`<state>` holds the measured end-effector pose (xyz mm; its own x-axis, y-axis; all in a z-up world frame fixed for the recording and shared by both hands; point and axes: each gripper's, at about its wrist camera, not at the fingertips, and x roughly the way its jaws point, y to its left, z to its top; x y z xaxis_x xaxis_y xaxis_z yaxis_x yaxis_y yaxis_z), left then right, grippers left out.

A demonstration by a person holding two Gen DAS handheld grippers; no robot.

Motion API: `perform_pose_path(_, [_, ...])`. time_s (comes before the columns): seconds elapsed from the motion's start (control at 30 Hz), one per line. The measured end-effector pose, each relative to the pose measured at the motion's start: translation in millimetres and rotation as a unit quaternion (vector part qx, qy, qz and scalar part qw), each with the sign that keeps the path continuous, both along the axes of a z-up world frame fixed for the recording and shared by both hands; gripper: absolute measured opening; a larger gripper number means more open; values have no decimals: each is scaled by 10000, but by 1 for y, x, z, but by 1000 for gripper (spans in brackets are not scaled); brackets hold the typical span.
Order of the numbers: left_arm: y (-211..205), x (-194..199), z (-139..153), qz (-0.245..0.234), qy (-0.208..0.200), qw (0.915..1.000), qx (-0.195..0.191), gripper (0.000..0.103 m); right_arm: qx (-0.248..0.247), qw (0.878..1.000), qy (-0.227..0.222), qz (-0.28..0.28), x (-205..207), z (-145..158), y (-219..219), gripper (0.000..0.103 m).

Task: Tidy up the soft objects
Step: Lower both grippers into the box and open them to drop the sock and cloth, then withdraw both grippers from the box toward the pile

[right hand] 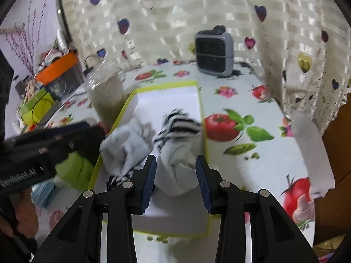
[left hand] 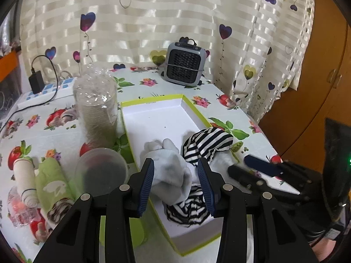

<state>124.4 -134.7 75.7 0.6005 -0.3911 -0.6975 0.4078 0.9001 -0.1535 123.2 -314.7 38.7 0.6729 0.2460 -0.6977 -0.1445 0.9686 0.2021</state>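
Observation:
A white box with a lime rim lies on the fruit-print table. In it lie white socks and black-and-white striped socks. My left gripper is open, its jaws on either side of a white sock, not closed on it. My right gripper is open around another white sock at the box's right side. The right gripper also shows in the left wrist view, and the left gripper in the right wrist view.
A clear jar of paper cups and a clear lid stand left of the box. A rolled sock and green cloth lie at far left. A grey fan heater stands at the back. A power strip is back left.

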Motion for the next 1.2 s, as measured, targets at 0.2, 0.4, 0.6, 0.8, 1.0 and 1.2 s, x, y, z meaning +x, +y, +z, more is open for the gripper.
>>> perform_pose_path(0.2, [8, -16, 8, -6, -120, 9999, 6, 40, -48, 9998, -36, 198, -19, 5, 11, 39])
perform_pose_path(0.4, [19, -30, 12, 60, -192, 9998, -26, 40, -121, 9994, -219, 236, -35, 19, 20, 39])
perform_pose_path(0.6, [32, -47, 16, 140, -314, 9994, 21, 40, -132, 9988, -418, 233, -49, 34, 28, 39])
perform_pose_path(0.8, [48, -60, 20, 290, -393, 9988, 10, 40, -89, 9981, -533, 304, -59, 41, 37, 39])
perform_pose_path(1.0, [69, -67, 20, 508, -406, 9979, -18, 40, -119, 9974, -567, 419, -66, 40, 47, 42])
perform_pose_path(1.2, [91, -74, 14, 741, -339, 9967, -26, 40, -13, 9974, -555, 455, -71, 41, 54, 42])
